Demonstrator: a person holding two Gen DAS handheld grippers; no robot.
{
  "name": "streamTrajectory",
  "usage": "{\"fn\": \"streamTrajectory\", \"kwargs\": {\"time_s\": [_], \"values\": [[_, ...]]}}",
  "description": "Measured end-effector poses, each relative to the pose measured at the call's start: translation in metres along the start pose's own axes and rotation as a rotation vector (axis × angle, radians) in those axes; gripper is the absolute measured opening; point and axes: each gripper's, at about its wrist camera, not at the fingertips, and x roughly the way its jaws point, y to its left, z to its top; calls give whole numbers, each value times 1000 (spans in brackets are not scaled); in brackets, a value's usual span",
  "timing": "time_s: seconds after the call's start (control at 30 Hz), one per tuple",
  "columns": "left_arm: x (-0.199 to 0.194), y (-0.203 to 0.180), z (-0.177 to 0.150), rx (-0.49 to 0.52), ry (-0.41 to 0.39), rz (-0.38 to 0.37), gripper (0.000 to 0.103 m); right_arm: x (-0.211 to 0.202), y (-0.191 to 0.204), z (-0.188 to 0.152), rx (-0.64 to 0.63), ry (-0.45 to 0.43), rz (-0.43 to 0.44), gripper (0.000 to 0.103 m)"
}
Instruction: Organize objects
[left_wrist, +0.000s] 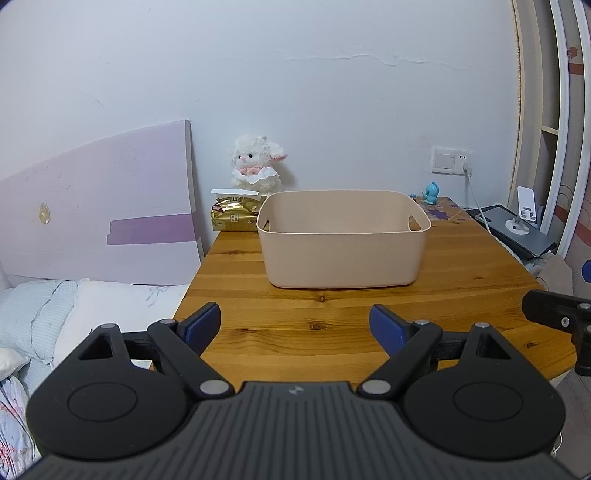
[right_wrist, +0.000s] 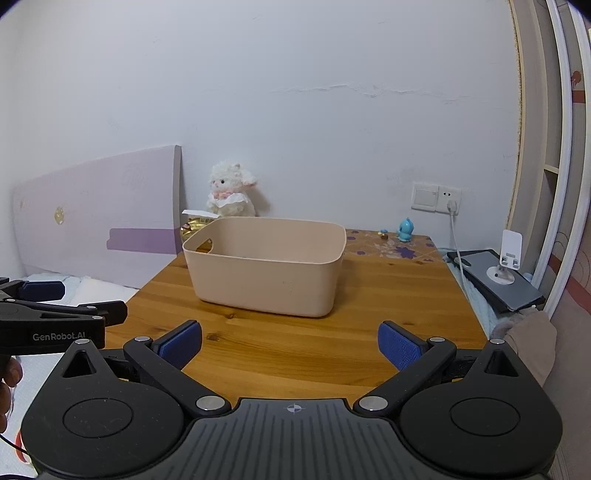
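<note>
A beige plastic bin (left_wrist: 341, 254) with cut-out handles stands on the wooden table (left_wrist: 369, 321); it also shows in the right wrist view (right_wrist: 264, 280). Its inside is hidden from both views. Behind it sit a white plush lamb (left_wrist: 256, 166) (right_wrist: 231, 194), a gold snack bag (left_wrist: 234, 218) (right_wrist: 194, 225) and a small blue figurine (left_wrist: 430, 192) (right_wrist: 405, 229). My left gripper (left_wrist: 295, 325) is open and empty over the table's near edge. My right gripper (right_wrist: 290, 343) is open and empty, to the right of the left one.
A bed with pillows (left_wrist: 55, 314) and a lilac headboard (left_wrist: 99, 206) lies left of the table. A dark tablet with a white phone stand (left_wrist: 517, 225) (right_wrist: 498, 280) and a charging cable (right_wrist: 456, 243) lie at the right. A purple patterned mat (right_wrist: 388, 247) covers the table's back right.
</note>
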Motion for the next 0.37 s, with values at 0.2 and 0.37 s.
{"fn": "streamTrajectory", "kwargs": {"time_s": [0.2, 0.37], "values": [[2, -1, -1, 6, 8, -8, 89, 5, -1, -1, 5, 15, 3, 103], [7, -4, -1, 16, 22, -24, 89, 15, -2, 0, 11, 38, 10, 103]]}}
